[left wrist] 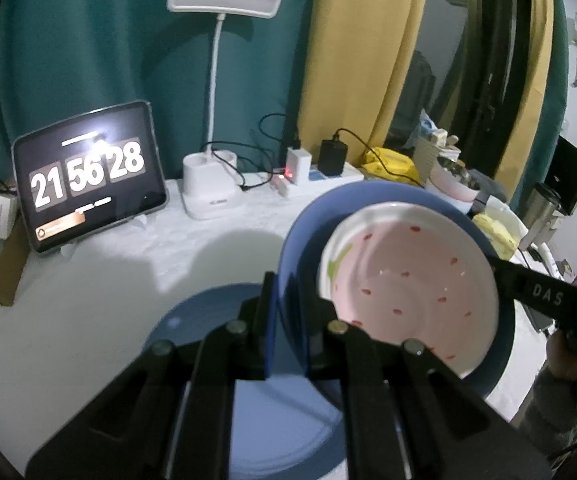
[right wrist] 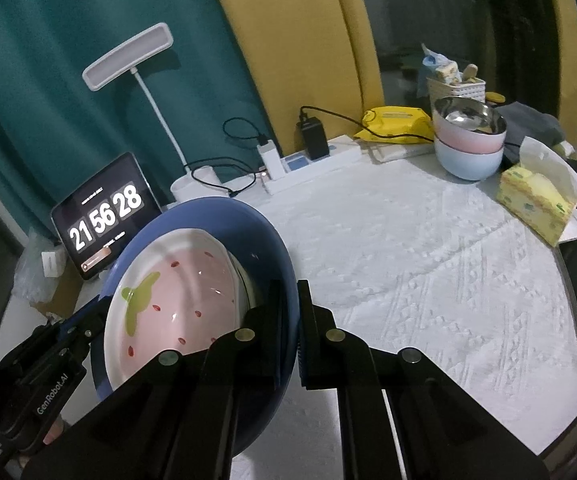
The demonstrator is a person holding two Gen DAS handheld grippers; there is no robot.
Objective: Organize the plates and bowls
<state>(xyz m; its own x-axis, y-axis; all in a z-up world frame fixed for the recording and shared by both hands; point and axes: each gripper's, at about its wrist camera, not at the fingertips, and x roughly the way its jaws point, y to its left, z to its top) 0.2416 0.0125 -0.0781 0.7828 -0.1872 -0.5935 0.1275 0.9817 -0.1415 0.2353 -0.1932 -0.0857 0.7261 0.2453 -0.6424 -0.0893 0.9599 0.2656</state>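
both grippers are clamped on the same blue plate (left wrist: pixel 300 232), one on each side of the rim. the left gripper (left wrist: pixel 272 320) has its fingers pinched tight on the near-left rim, and the right gripper (right wrist: pixel 290 320) is clenched on the opposite edge. the plate is up off the bench (right wrist: pixel 428 260) and tilted, with a pink strawberry dish (right wrist: pixel 176 300) sitting loose inside it. another blue plate (left wrist: pixel 192 320) lies flat on the bench right under the left gripper, so my guess is the carried pair is meant to get stacked there, or go over by the stacked bowls (right wrist: pixel 468 144) at the back right.

main tip for this step: level it out. the pink dish isn't gripped by anything, so with that tilt it could slide to the low side or out. keep both hands moving together at the same height, don't twist one against the other, and lower it flat before letting go. release both sides at once.
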